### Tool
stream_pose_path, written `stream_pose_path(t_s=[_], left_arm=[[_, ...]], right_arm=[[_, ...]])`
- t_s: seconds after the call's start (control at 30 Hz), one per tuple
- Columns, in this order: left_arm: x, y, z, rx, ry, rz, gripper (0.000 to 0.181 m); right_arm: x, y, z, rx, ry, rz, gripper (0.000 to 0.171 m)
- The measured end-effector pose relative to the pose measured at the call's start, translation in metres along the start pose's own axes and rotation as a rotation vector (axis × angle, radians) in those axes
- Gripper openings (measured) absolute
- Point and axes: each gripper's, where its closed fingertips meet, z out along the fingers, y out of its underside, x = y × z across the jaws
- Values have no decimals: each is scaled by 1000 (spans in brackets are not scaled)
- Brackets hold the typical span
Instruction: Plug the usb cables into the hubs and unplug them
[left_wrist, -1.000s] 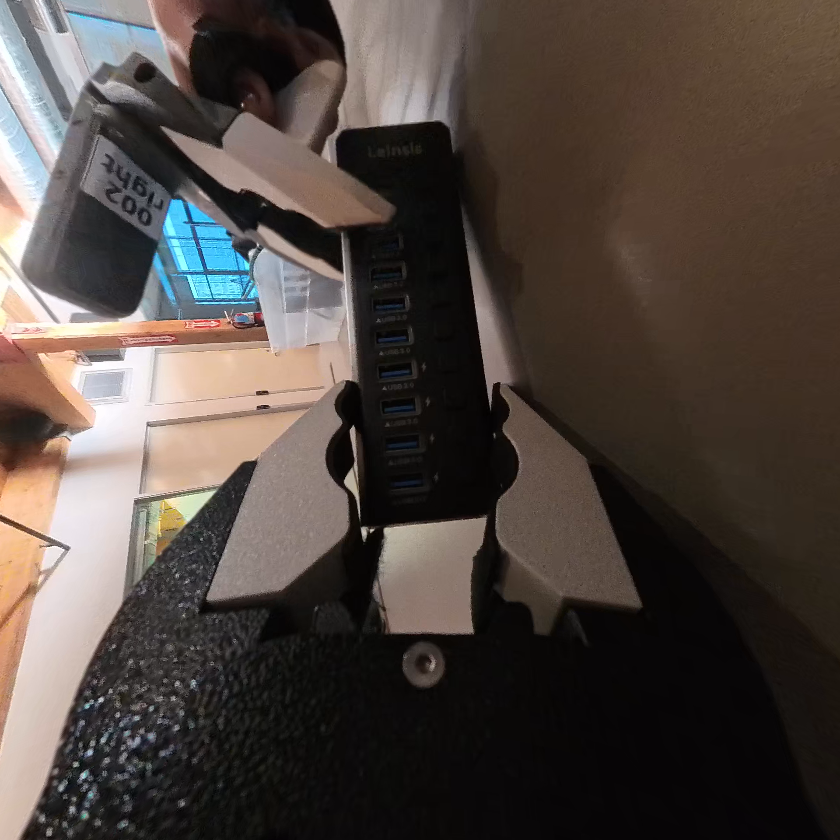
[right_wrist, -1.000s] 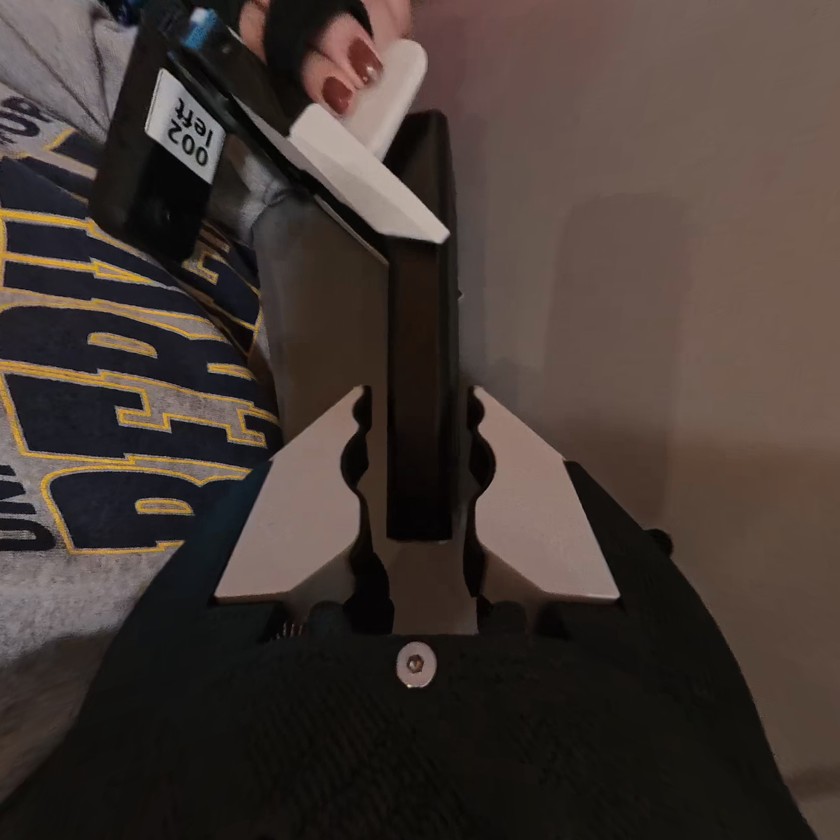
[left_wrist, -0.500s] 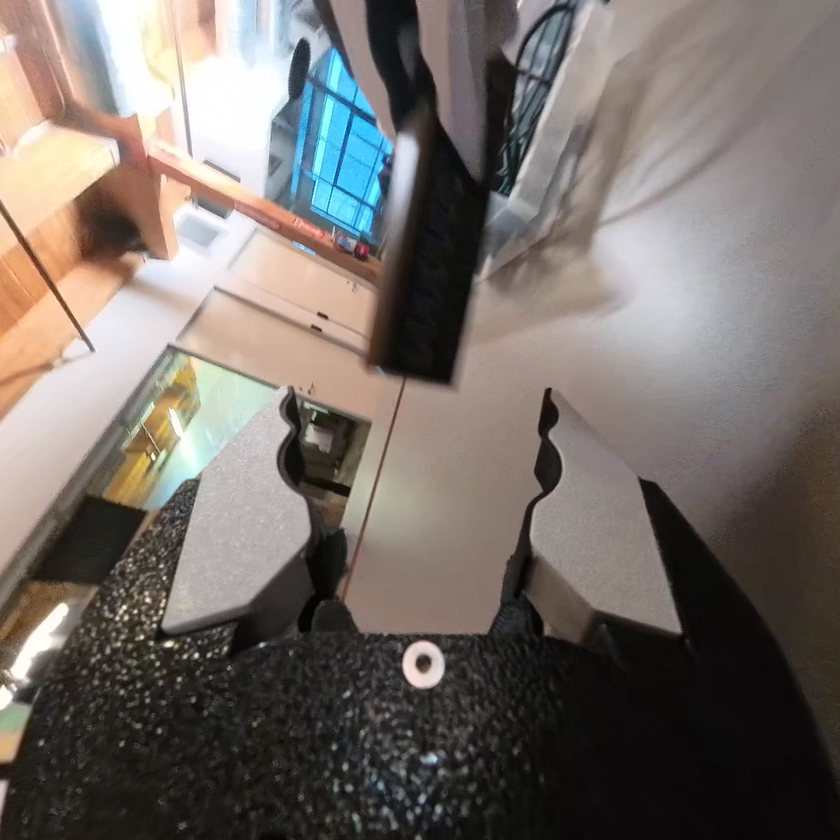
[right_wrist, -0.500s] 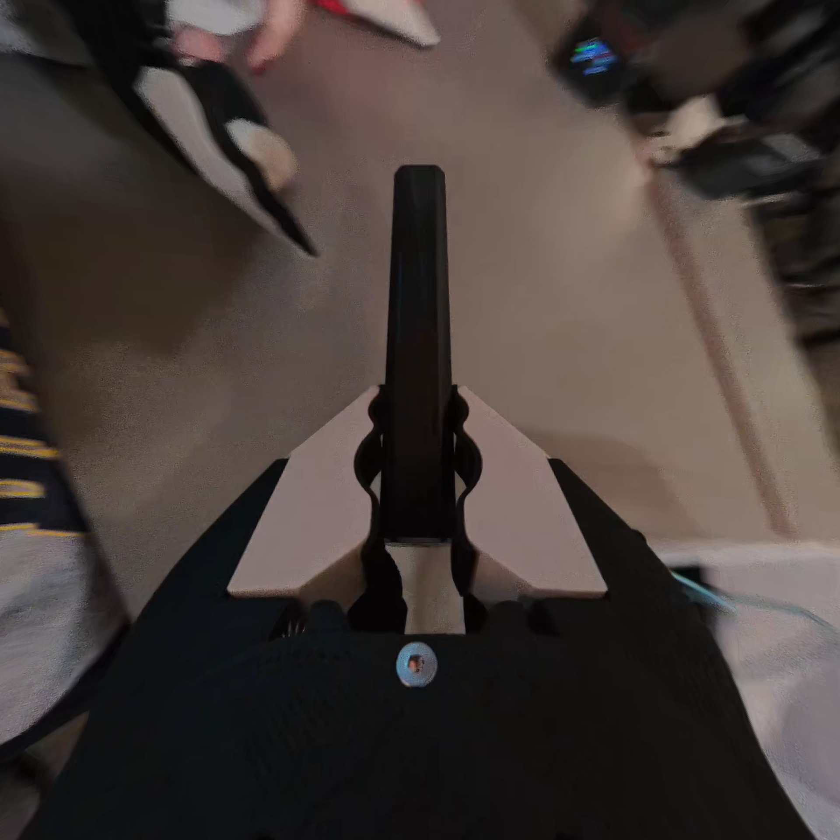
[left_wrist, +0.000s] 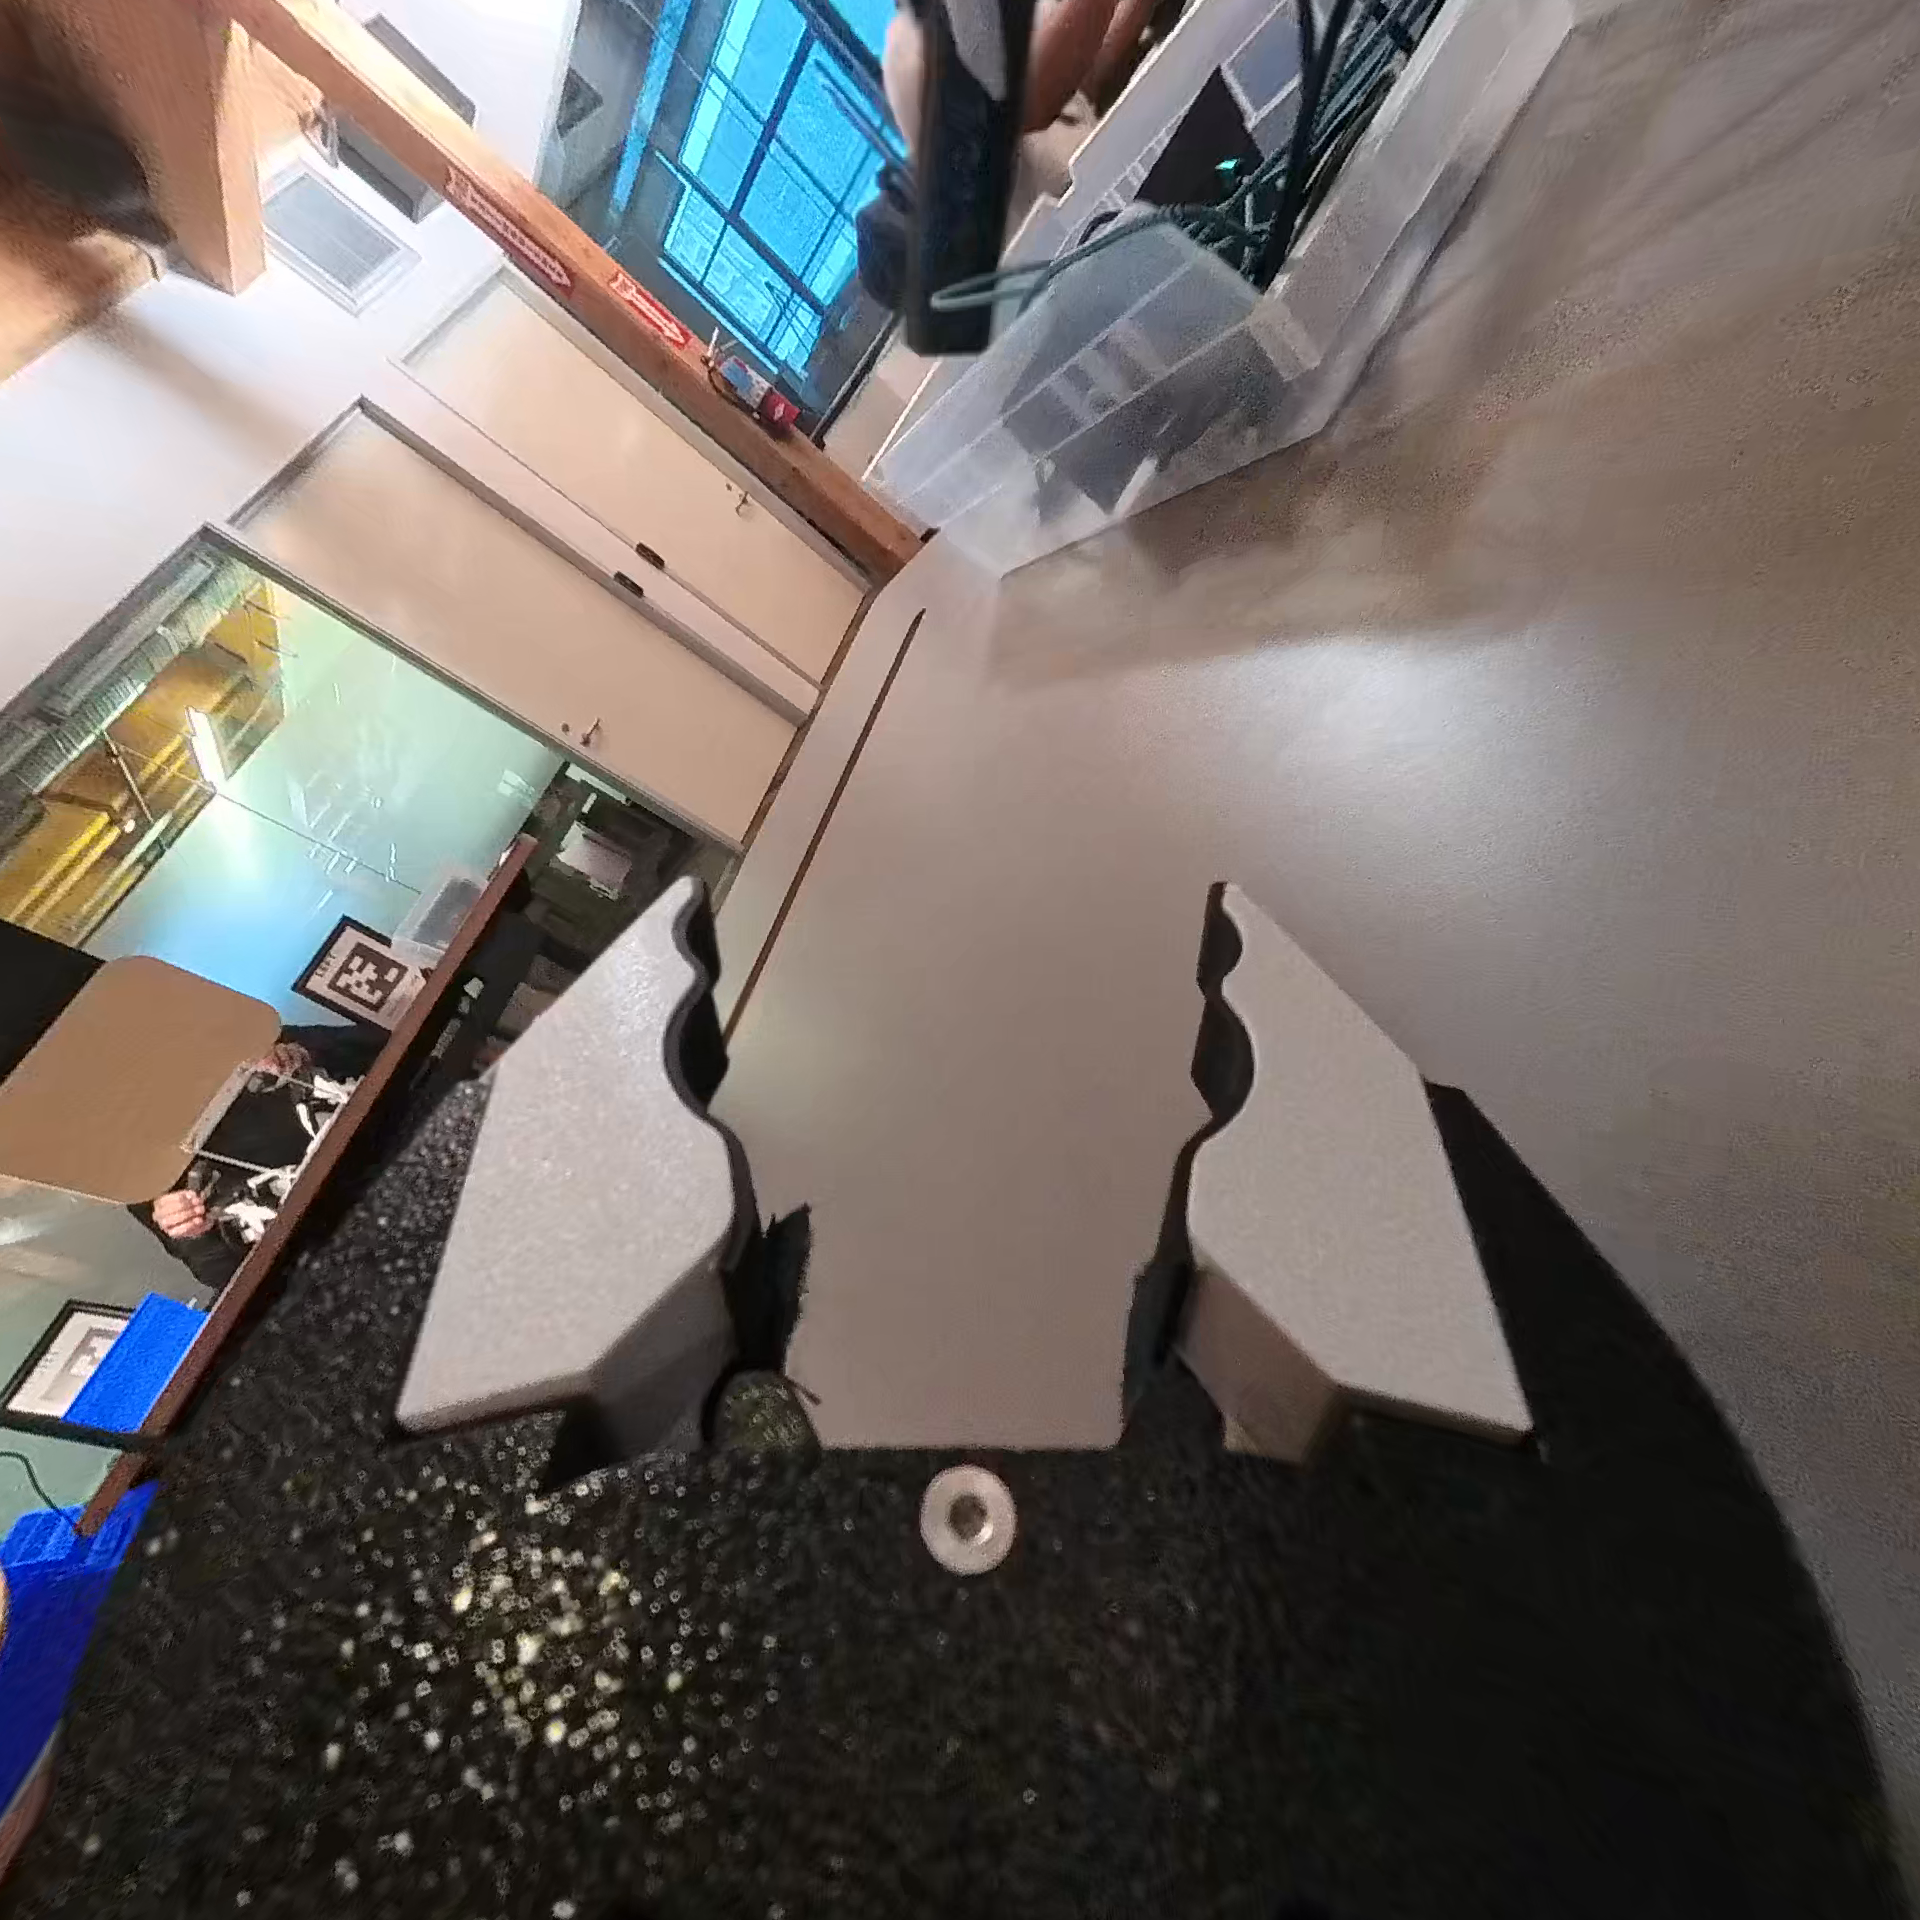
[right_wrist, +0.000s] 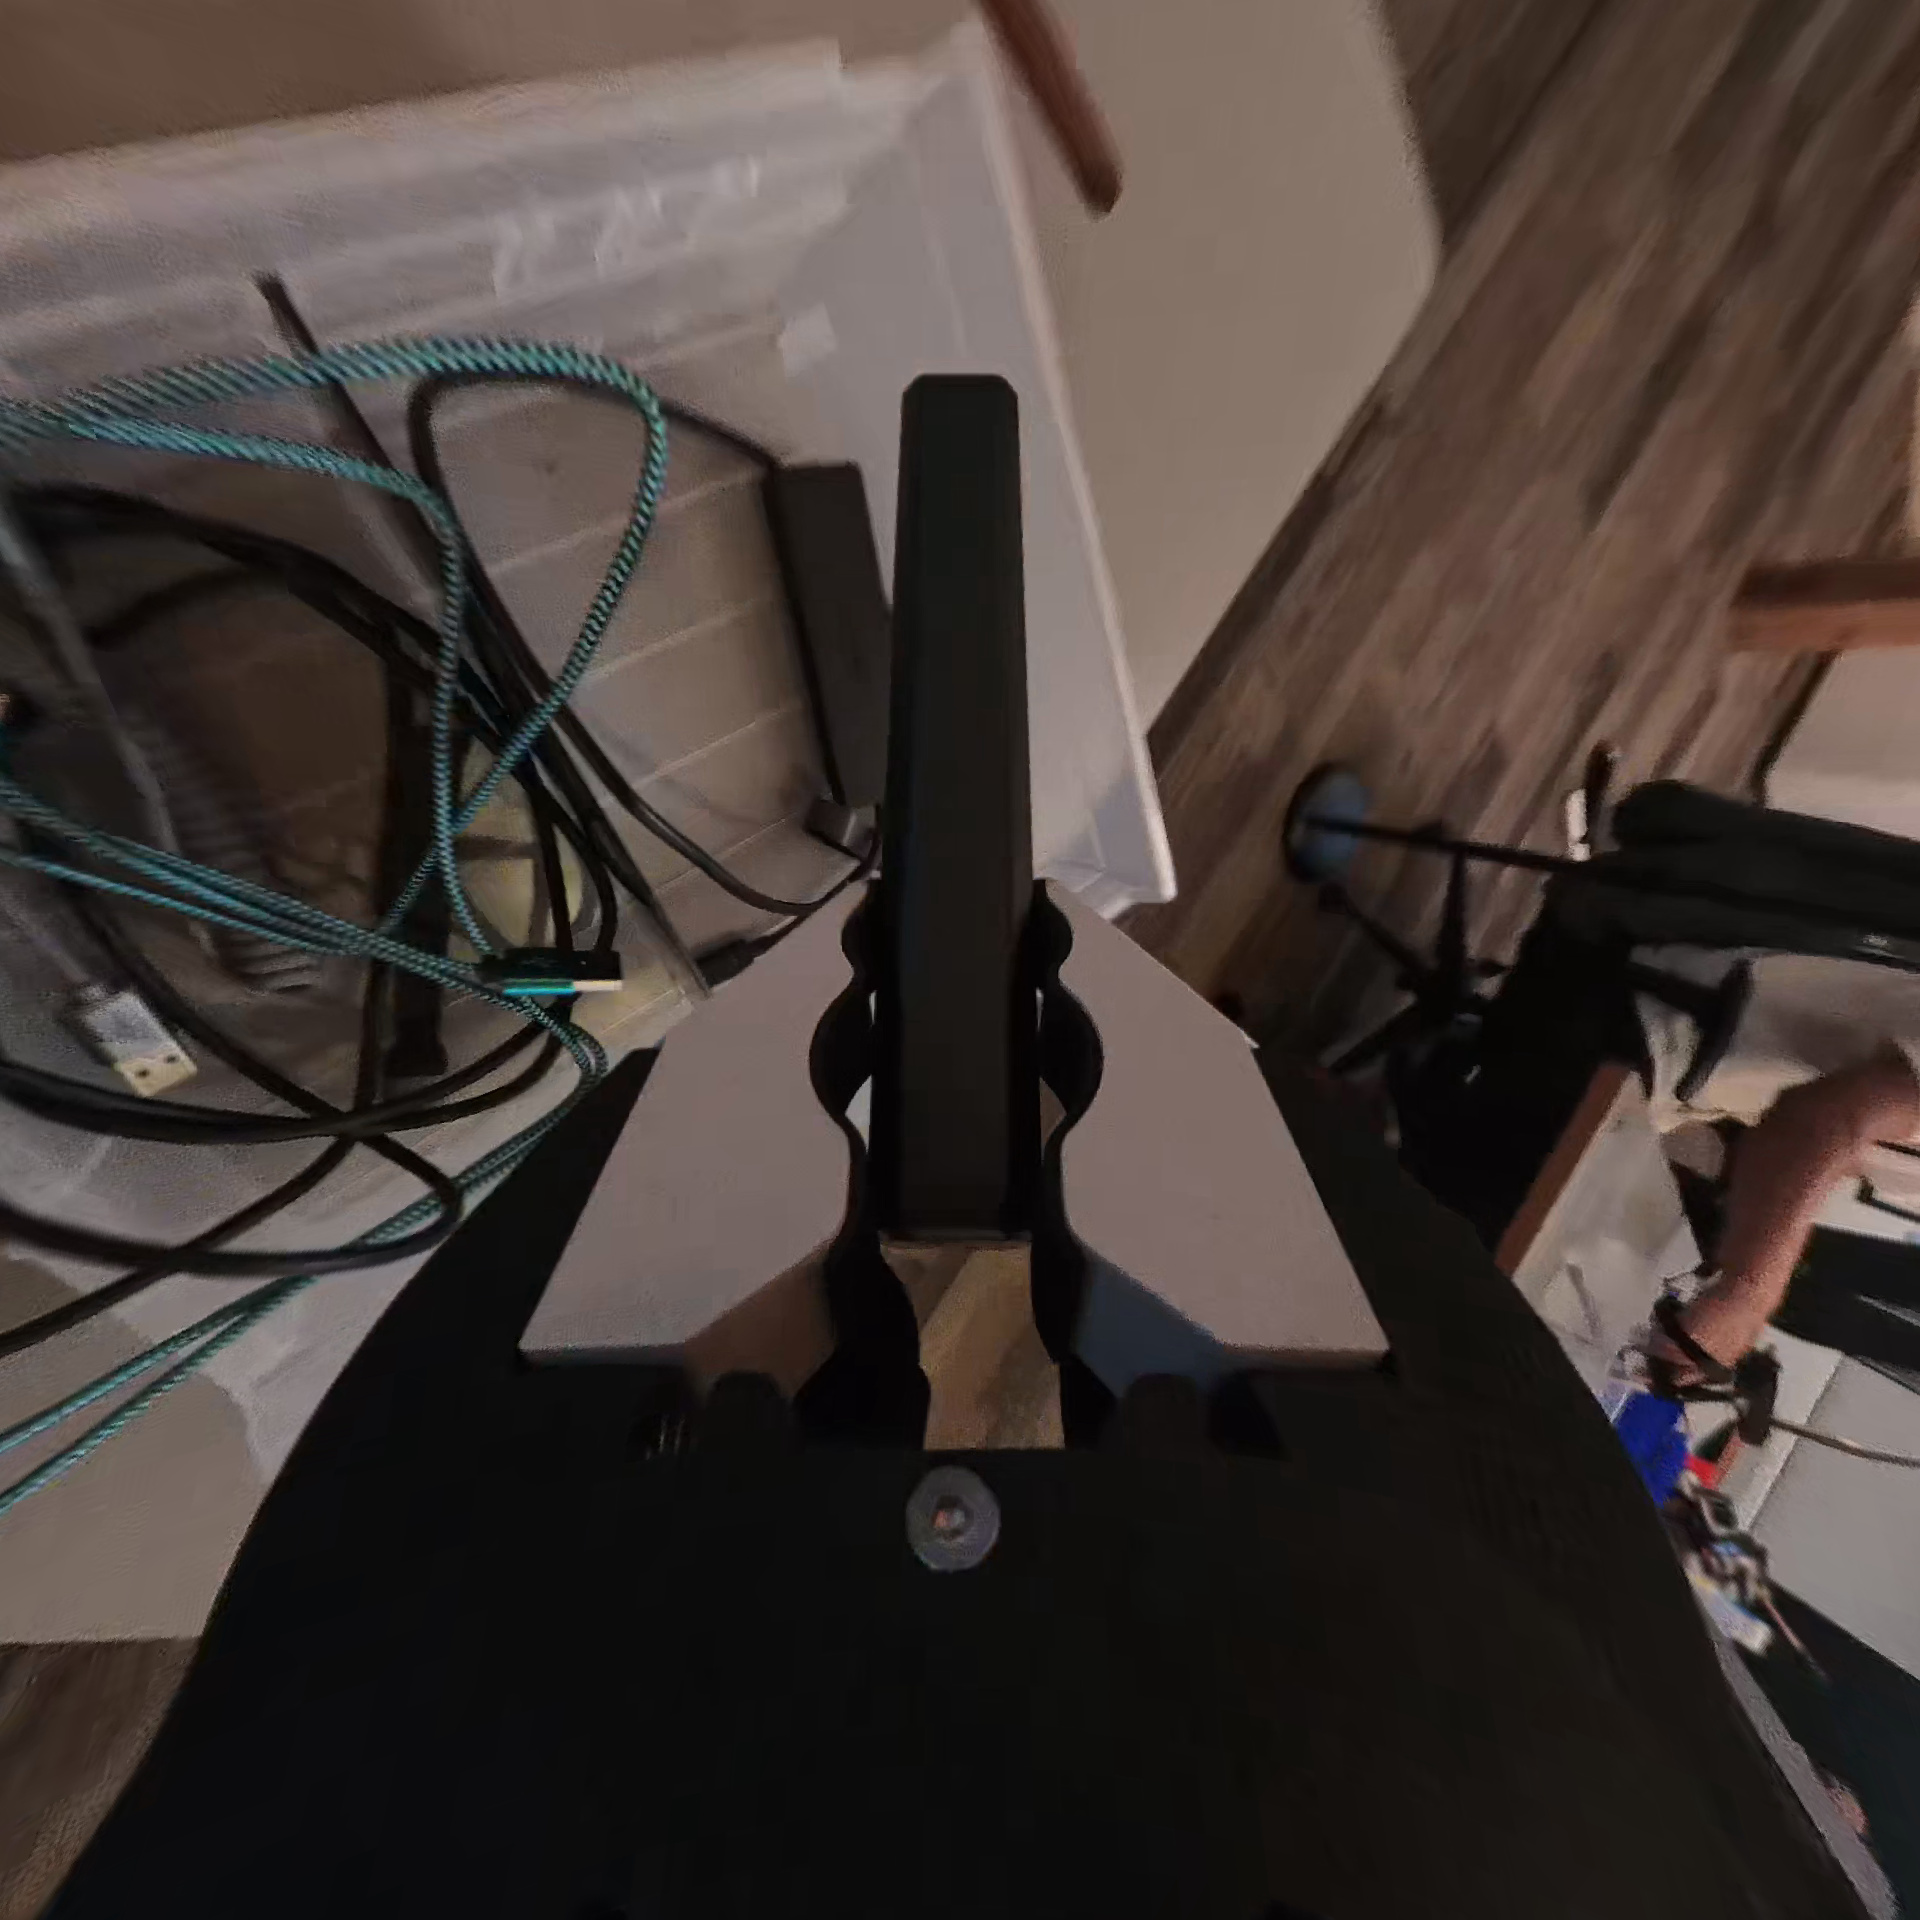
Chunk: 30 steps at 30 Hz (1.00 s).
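**A:** Where do things stand?

**B:** The right tongs are clenched on the black hub, gripping its near end so it sticks straight out ahead, over the clear bin. The left tongs are released, nothing between them, above the bare surface.

**A:** And the cables?

**B:** In the bin: a tangle of black leads and a teal braided cable whose plug lies free on top, just left of the right tongs.

**A:** So how should the next step go?

**B:** My judgement: keep the hub rigid, bring the left tongs to that teal plug, pinch its housing squarely, not the cord. I can't see the ports from here, so the hub likely needs turning first.
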Motion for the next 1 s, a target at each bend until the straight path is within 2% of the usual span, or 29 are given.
stream_pose_path(t_s=[0.07,0.17,0.27,0.47,0.5,0.6,0.7,0.8,0.9,1.0], left_arm=[[-2,4,0,-9,4,-26,90],[-3,6,0,-4,19,-72,88],[-2,8,1,-8,29,-91,87],[7,6,5,-18,64,-54,84],[10,7,6,-24,73,-46,83],[13,12,11,-65,81,-54,87],[11,15,11,-78,75,-52,87],[4,17,8,-84,49,-66,86],[-1,19,7,-84,34,-87,86],[-2,21,7,-89,29,-109,87]], right_arm=[[-7,1,28,-42,-73,-17,26],[-22,-12,55,-14,-186,-32,26],[-28,-25,72,27,-277,7,26],[-31,-13,89,-50,-337,86,26],[-30,-12,89,-63,-328,110,28],[-13,-6,86,-102,-205,105,53],[18,4,65,-176,43,27,64],[27,-23,12,-49,307,-20,63],[-29,-85,-57,327,366,12,63],[-132,-143,-110,698,233,-13,65]])
